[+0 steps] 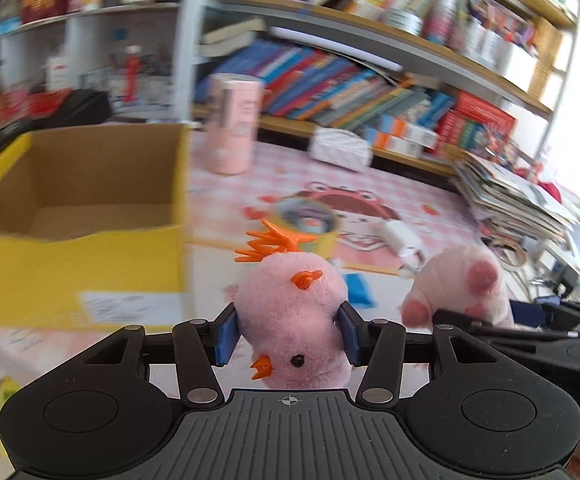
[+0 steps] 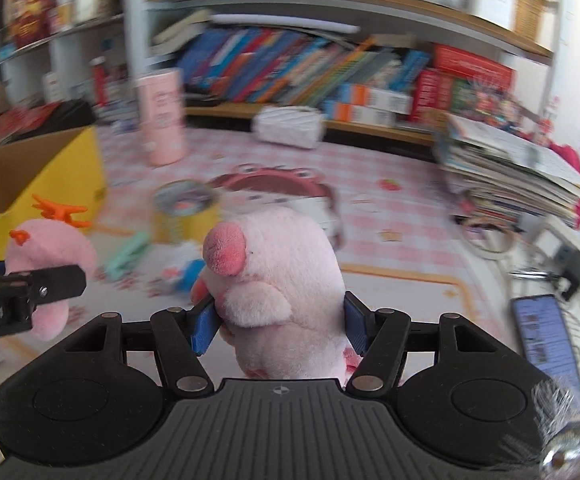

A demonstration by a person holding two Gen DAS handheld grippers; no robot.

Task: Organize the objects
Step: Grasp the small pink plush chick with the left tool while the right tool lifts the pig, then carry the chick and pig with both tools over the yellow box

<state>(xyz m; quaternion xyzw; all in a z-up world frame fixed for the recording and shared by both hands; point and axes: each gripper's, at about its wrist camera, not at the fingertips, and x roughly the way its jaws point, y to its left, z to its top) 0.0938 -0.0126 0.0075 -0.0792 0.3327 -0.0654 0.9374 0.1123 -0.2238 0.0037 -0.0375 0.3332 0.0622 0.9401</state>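
My left gripper (image 1: 288,330) is shut on a pink plush chick (image 1: 293,320) with orange feet and beak, held upside down above the mat. Its blue pads (image 1: 226,334) press into both of the chick's sides. My right gripper (image 2: 280,326) is shut on a pink plush pig (image 2: 278,280), snout turned left. The pig (image 1: 461,284) also shows at the right of the left wrist view, and the chick (image 2: 50,256) at the left of the right wrist view. An open yellow cardboard box (image 1: 74,264) with nothing visible inside stands to the left.
On the pink patterned mat (image 2: 389,208) lie a yellow tin (image 2: 184,212), a green clip (image 2: 126,258), a blue object and a tall pink canister (image 2: 160,116). A stack of magazines (image 2: 509,176), a phone (image 2: 541,340) and cables sit at the right. Bookshelves stand behind.
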